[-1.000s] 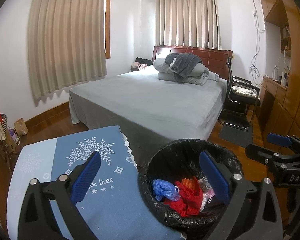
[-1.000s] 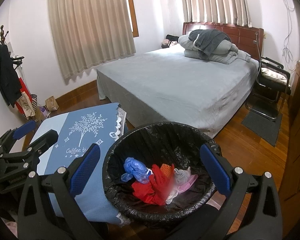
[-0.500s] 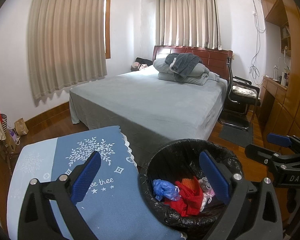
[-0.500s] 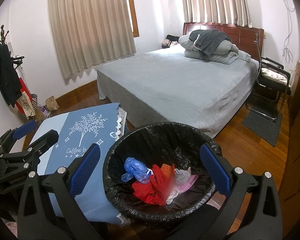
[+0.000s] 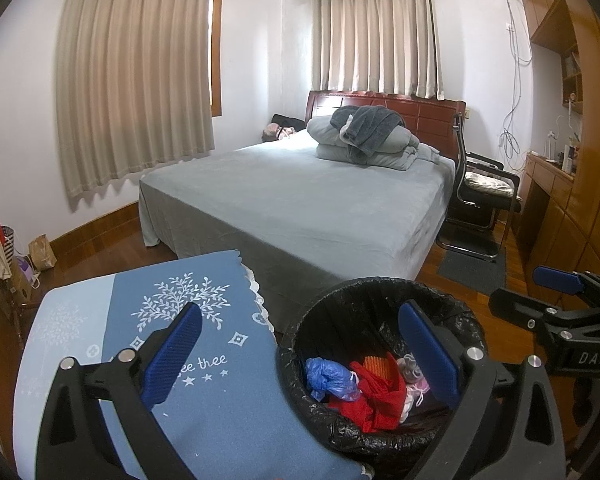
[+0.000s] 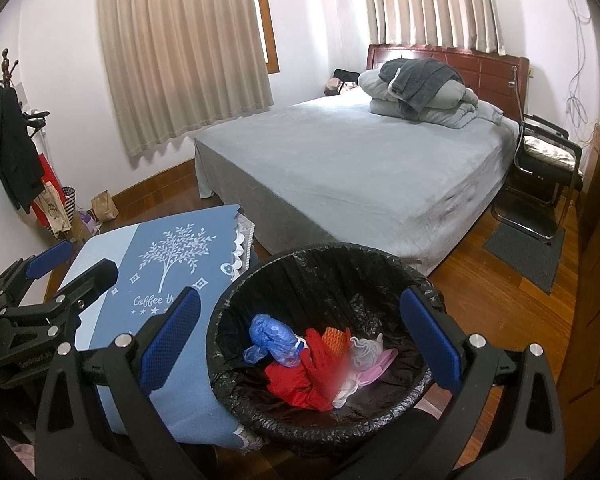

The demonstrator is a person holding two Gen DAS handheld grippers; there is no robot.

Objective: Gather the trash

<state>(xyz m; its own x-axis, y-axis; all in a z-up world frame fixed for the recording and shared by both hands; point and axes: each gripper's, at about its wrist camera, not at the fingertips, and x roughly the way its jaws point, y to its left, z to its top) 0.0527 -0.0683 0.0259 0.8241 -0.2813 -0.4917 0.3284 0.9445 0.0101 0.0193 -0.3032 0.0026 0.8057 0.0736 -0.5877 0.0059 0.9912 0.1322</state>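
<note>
A bin lined with a black bag (image 5: 380, 292) (image 6: 320, 256) stands beside a small table with a blue cloth (image 5: 220, 400) (image 6: 172, 252). Inside lie a crumpled blue bag (image 5: 328, 376) (image 6: 272, 334), red cloth (image 5: 376, 396) (image 6: 308, 376), an orange piece (image 6: 334, 336) and pale pink and grey bits (image 6: 364, 356). My left gripper (image 5: 300, 360) is open and empty, above the table edge and bin. My right gripper (image 6: 300, 340) is open and empty, above the bin. Each gripper shows in the other's view (image 5: 556, 300) (image 6: 52, 280).
A bed with a grey cover (image 6: 360, 160) and folded bedding (image 6: 420, 92) lies behind the bin. A black chair (image 6: 544, 168) and a dark mat (image 6: 524, 252) are at the right, by wooden cabinets (image 5: 572, 200). Bags (image 6: 56, 204) and a coat rack (image 6: 8, 128) stand at the left wall.
</note>
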